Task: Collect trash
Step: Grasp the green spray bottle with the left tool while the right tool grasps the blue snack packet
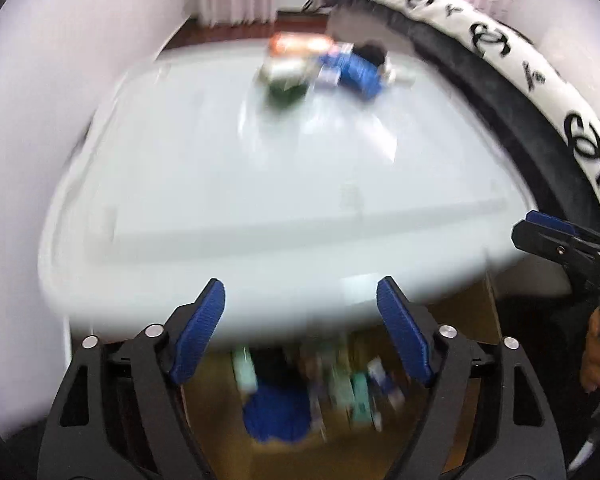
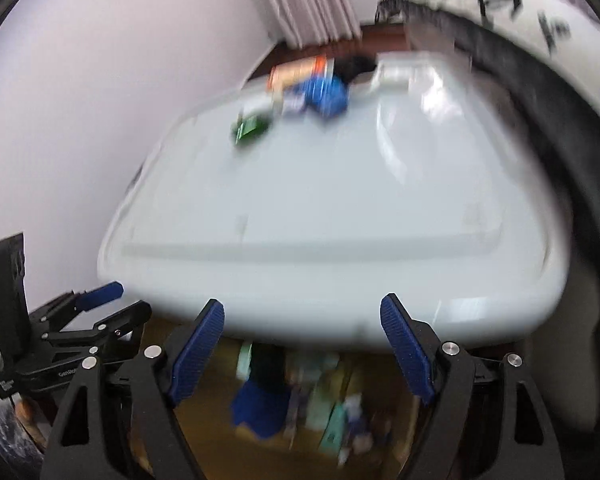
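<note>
Blurred trash lies at the far end of the white table (image 1: 260, 200): an orange packet (image 1: 296, 44), a green item (image 1: 284, 88) and a blue wrapper (image 1: 356, 72). The right wrist view shows the same orange packet (image 2: 300, 70), green item (image 2: 252, 128) and blue wrapper (image 2: 326, 96). Below the table's near edge stands a cardboard box (image 1: 472, 312) holding a blue piece (image 1: 276, 412) and teal pieces (image 1: 360, 392). My left gripper (image 1: 300, 292) hangs open over the box, nothing between its pads. My right gripper (image 2: 302, 306) is open and empty beside it.
A black seat back with a white logo-print cover (image 1: 496, 40) curves along the table's right side. A pale wall (image 2: 80, 120) closes the left, curtains (image 2: 312, 4) hang at the back. A hand (image 1: 596, 356) holds the right gripper (image 1: 526, 226); the left gripper (image 2: 130, 300) shows at left.
</note>
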The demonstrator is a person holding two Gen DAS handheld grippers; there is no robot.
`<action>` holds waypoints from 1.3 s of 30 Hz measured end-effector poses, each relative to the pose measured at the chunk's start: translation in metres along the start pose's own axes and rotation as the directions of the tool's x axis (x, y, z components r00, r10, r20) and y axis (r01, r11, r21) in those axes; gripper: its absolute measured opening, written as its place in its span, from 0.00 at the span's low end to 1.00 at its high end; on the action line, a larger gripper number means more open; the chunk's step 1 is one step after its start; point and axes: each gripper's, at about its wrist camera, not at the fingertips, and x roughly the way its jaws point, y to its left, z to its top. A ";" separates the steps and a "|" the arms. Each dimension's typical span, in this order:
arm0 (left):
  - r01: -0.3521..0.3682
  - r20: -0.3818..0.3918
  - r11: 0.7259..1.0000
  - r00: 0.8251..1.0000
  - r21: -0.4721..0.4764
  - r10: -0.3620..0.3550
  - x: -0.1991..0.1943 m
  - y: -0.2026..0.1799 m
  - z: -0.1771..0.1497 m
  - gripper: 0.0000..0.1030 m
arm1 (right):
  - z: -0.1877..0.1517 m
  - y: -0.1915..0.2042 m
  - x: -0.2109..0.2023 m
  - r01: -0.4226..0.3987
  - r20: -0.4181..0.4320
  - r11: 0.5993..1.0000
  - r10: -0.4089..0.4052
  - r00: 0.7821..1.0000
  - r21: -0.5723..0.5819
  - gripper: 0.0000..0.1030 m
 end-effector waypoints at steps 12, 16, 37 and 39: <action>-0.071 -0.004 0.979 0.997 0.192 0.073 0.157 0.008 0.150 0.78 | 0.038 -0.045 0.019 0.010 0.075 0.988 -0.022 0.997 0.153 0.77; 0.033 0.000 0.992 0.999 0.124 -0.033 0.173 0.018 0.149 0.45 | 0.039 -0.042 0.026 -0.002 0.050 0.988 -0.006 0.999 0.158 0.77; 0.018 0.077 0.998 0.997 -0.060 -0.014 0.010 0.040 0.023 0.35 | 0.196 0.037 0.168 0.151 0.040 0.916 -0.146 0.988 -0.372 0.63; 0.010 0.071 0.999 0.997 -0.053 -0.006 0.018 0.040 0.023 0.35 | 0.209 0.043 0.190 0.163 0.013 0.908 -0.171 0.985 -0.386 0.63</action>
